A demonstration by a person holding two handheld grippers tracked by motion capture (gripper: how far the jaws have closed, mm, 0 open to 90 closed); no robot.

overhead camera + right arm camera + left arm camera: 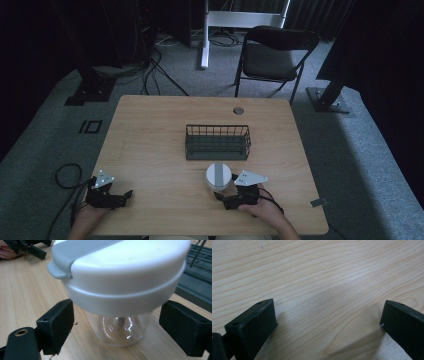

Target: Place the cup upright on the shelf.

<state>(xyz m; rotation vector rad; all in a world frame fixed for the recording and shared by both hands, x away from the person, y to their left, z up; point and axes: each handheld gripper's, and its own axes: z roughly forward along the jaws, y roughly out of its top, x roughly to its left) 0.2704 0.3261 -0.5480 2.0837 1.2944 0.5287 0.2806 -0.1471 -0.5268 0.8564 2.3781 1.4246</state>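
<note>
1 clear jar [120, 322] with white lid [125, 272] stands between right gripper [117, 325] jaws, ungripped

A clear glossy plastic jar [120, 327] with a matt white-and-grey plastic lid [125, 272] stands on a smooth pale wood-grain table [312, 277], beside a dark wire-metal basket [218, 142].

Looks like a lab or recording studio, not a home: a lone light-wood table [150, 130] sits on grey carpet [45, 145], boxed in by black curtains [385, 60] and dark surroundings. Metal stand bases [330, 97] flank the table at the far corners, loose cables [155, 70] run across the floor, and a white frame leg [204, 35] sits behind a black folding chair [272, 55]. Table has a cable grommet [238, 110] at the far edge (office-desk type), and floor markings [91, 126] sit beside it.
</note>
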